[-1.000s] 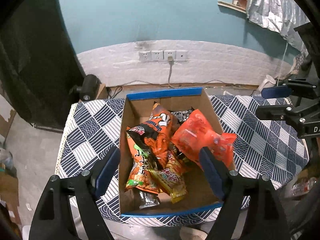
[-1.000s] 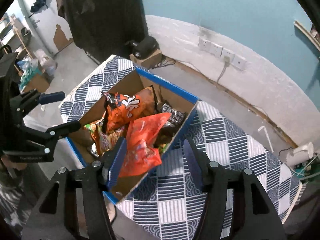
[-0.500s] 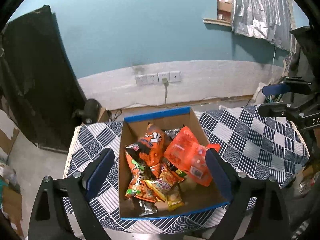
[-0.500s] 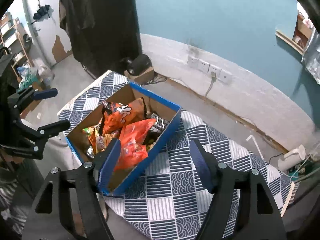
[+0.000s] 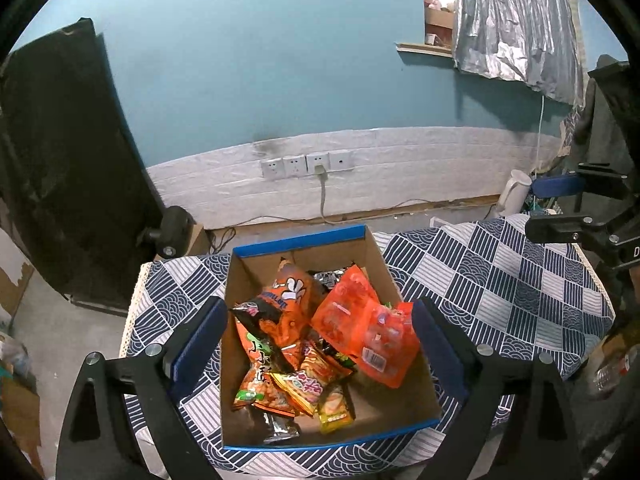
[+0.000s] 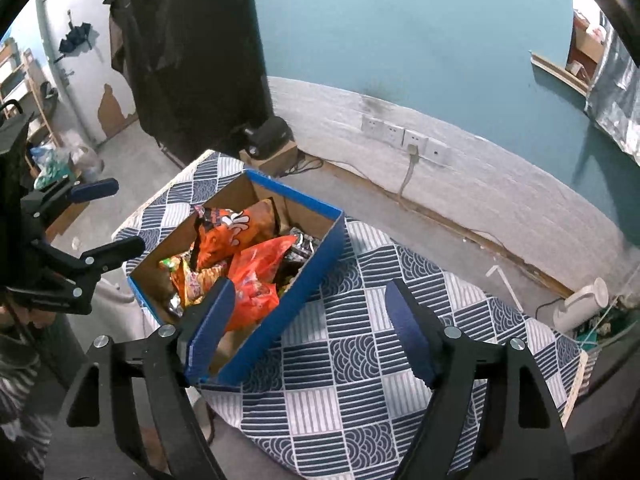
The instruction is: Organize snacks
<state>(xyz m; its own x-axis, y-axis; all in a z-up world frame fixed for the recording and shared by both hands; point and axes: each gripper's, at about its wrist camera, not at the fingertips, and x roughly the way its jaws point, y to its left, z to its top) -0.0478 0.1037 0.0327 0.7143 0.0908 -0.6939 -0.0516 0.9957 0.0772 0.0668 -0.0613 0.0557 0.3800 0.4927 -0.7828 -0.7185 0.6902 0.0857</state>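
Observation:
A blue-edged cardboard box (image 5: 298,240) stands on a table with a navy-and-white patterned cloth (image 5: 500,280). It holds several snack bags: an orange chip bag (image 5: 288,308), a red-orange bag (image 5: 360,332) and smaller packets (image 5: 304,384). My left gripper (image 5: 316,344) is open and empty, high above the box. My right gripper (image 6: 308,320) is open and empty, above the cloth to the right of the box (image 6: 316,276). Each gripper shows in the other's view: the right gripper (image 5: 576,204), the left gripper (image 6: 100,220).
A teal wall with wall sockets (image 5: 308,164) lies behind the table. A dark curtain (image 5: 60,160) hangs at the left. A white kettle (image 6: 584,300) stands on the floor at the right. A black device on a small box (image 5: 176,232) sits beyond the table's left end.
Both grippers have risen and pulled back from the box, so the box and table look smaller. Both stay open and empty. The snacks have not moved.

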